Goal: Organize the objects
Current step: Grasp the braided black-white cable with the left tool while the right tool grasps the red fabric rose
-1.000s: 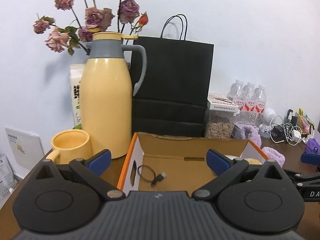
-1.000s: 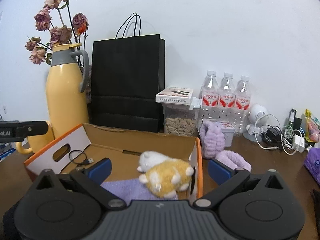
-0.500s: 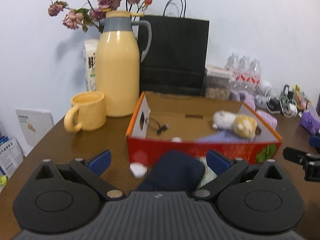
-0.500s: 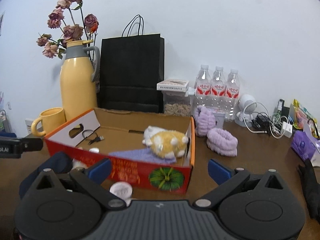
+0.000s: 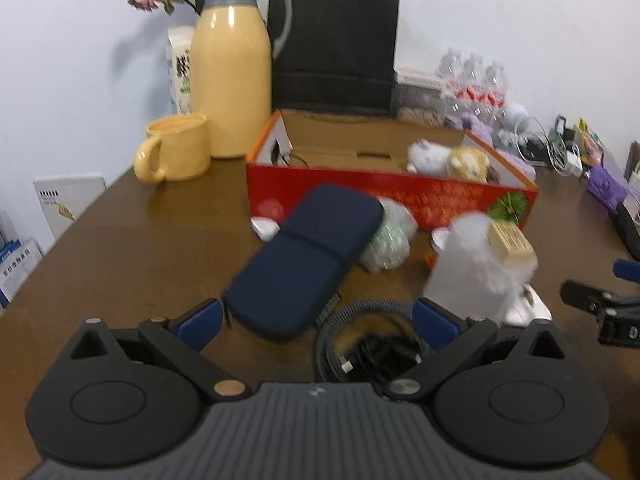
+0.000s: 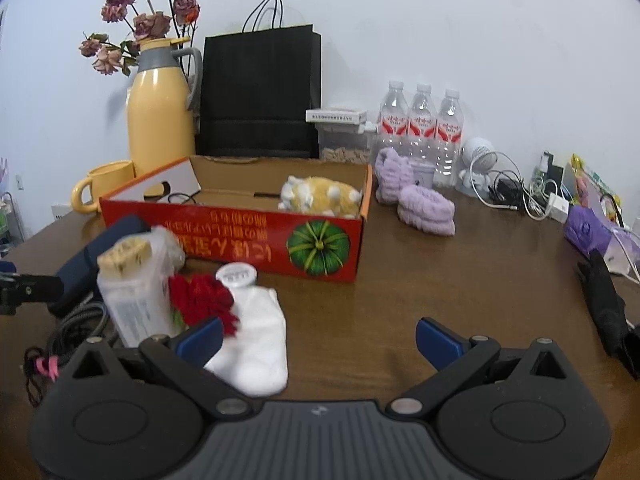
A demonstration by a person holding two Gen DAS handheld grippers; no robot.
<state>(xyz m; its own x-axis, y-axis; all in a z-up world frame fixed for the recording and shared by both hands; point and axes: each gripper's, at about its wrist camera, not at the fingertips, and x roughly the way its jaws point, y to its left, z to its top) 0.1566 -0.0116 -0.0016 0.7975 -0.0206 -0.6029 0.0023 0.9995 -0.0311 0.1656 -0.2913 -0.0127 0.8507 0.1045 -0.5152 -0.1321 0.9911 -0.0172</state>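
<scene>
Hovering with left gripper (image 5: 316,318) and right gripper (image 6: 318,338) both spread, empty — navy case (image 5: 306,258) lying before red box (image 5: 390,202); best pinched across its narrow width, squarely.

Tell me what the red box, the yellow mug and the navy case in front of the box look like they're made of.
The red box looks like corrugated cardboard: printed outside, raw brown inside, folded flaps. The yellow mug looks like glazed ceramic, thick-walled with soft glossy highlights, though enamel is possible. The navy case appears to be fabric-covered and semi-rigid, matte with a seam across its middle.
</scene>
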